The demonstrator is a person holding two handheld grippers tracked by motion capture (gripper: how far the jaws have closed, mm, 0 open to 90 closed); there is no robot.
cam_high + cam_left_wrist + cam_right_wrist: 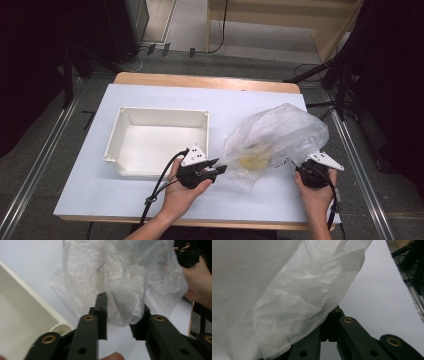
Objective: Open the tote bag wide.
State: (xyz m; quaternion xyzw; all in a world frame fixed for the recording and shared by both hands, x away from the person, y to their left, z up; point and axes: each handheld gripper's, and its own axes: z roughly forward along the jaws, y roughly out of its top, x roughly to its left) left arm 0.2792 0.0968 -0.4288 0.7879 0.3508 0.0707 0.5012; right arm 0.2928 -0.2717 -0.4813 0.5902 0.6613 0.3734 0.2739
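Left gripper view puts the plastic bag [120, 282] right in front of us, a fold of its film hanging between our two fingers [101, 315], which stand apart with a clear gap, released, not pressing it. From the high view, our left gripper [220, 167] meets the bag's left edge beside the white tray [157, 116], while our right gripper [295, 161] sits at its right edge. In the right gripper view, those jaws are clenched together on a pinch of the bag. It is thin, translucent and crinkled, puffed up over the white table [100, 185], with something yellowish [250, 161] inside.
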